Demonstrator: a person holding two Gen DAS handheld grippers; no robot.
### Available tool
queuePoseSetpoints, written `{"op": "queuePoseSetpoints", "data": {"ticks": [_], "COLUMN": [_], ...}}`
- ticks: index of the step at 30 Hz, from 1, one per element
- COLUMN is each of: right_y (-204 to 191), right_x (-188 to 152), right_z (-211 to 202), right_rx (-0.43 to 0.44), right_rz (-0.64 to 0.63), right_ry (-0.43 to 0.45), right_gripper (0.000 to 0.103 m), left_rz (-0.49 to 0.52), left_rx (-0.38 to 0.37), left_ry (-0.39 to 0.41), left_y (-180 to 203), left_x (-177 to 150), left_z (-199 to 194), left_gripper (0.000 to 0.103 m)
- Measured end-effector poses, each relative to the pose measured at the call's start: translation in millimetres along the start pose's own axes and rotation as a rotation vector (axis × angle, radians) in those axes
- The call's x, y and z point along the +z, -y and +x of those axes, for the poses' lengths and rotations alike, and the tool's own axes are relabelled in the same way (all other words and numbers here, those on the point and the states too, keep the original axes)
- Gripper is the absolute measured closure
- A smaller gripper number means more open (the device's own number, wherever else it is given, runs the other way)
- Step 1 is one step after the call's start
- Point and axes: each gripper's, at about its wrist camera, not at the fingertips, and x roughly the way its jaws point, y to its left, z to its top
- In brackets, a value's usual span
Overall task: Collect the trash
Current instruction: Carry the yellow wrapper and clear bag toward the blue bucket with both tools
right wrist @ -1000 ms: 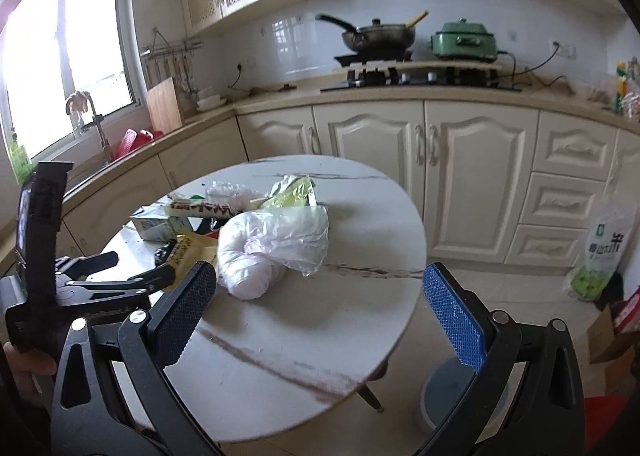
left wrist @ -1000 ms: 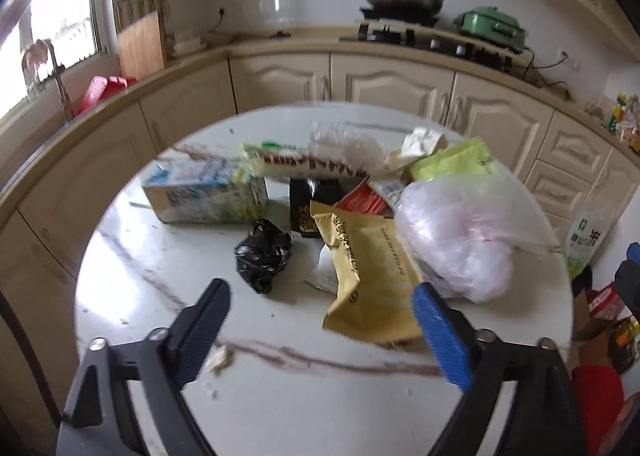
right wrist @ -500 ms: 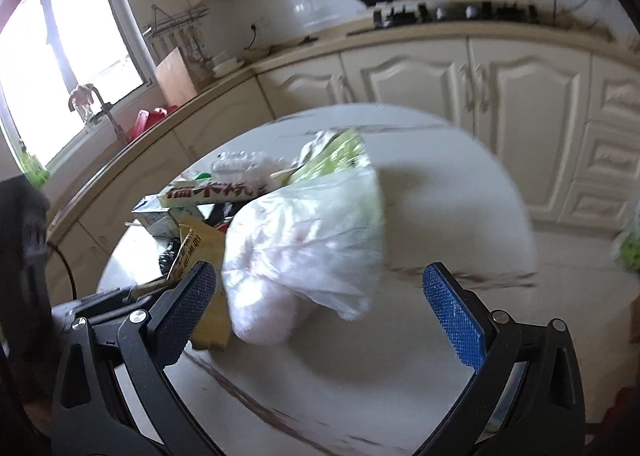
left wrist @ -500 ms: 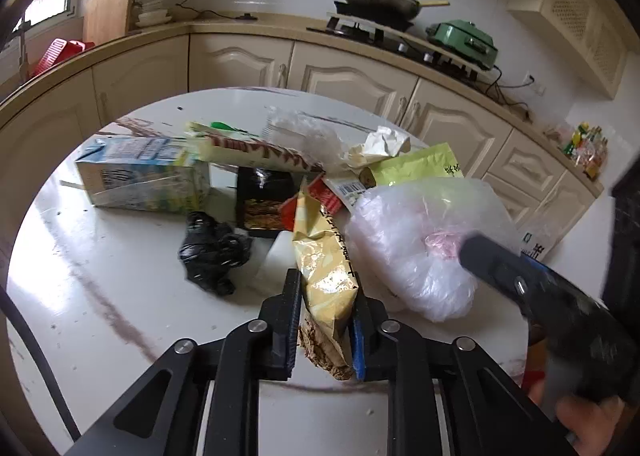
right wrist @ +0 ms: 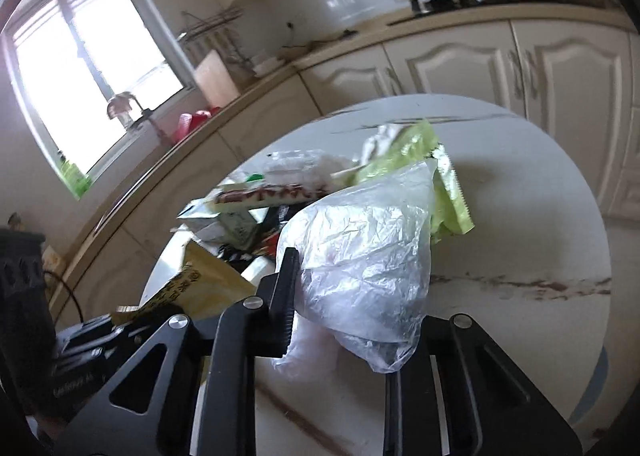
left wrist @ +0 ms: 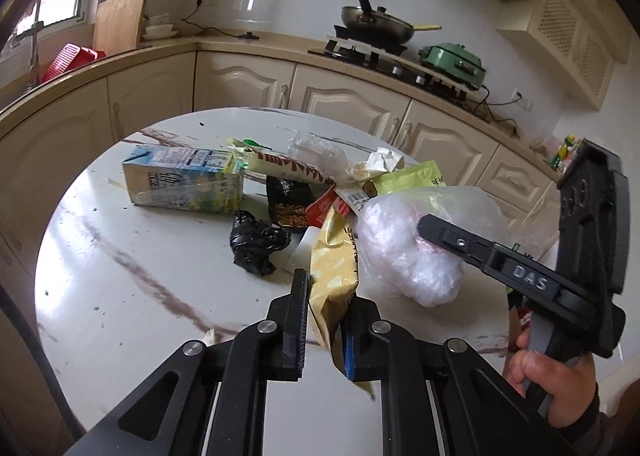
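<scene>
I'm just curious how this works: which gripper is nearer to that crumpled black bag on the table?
Left. The left gripper, shut on the yellow snack packet, sits just beside the black bag. The right gripper, closing on the clear plastic bag, is farther off.

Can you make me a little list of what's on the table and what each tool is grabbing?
Table: round white marble-look table
Left tool: shut on yellow crinkly snack bag
Right tool: jaws closing around clear white plastic bag
Loose trash: blue and yellow milk carton, crumpled black plastic bag, light green wrapper
Behind: cream kitchen cabinets
</scene>
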Motion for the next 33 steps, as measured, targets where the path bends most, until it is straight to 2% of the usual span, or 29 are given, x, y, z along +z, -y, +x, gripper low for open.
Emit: {"op": "queuePoseSetpoints", "data": {"ticks": [5,10,16,20,27,33], "right_y": [-17,-16,6,30,97,173], "right_x": [-1,1,-2,-8,-32,-69], "right_z": [-30,-72,-118,-148,-209,-227], "right_rx": [0.025,0.016,0.019,-0.02,-0.2,-0.369], "right_rz": [-0.043,-0.029,0.007,0.032,0.099,0.198], "right_ry": [0.059,0.14,0.198,0.231,0.272,0.216], "right_gripper": [0.084,0.084,0.084,0.084,0.084,0.083], "left_rz": [0.013,0.034,0.069,0.127,0.261,0.363], "left_rx": [0.005,0.007,-0.017,-0.065,-0.179,-0.233], "left_ry": [0.036,0.08,0.11,0.111,0.021,-0.136], "left_y": [14,34,70,115,208,288], "left_x": [-4,-6,-6,-10,-20,-45], "left_z": [-28,-55,-77,-81,-43,38], "left_gripper": [0.094,0.094,0.094,0.094,0.094,0.094]}}
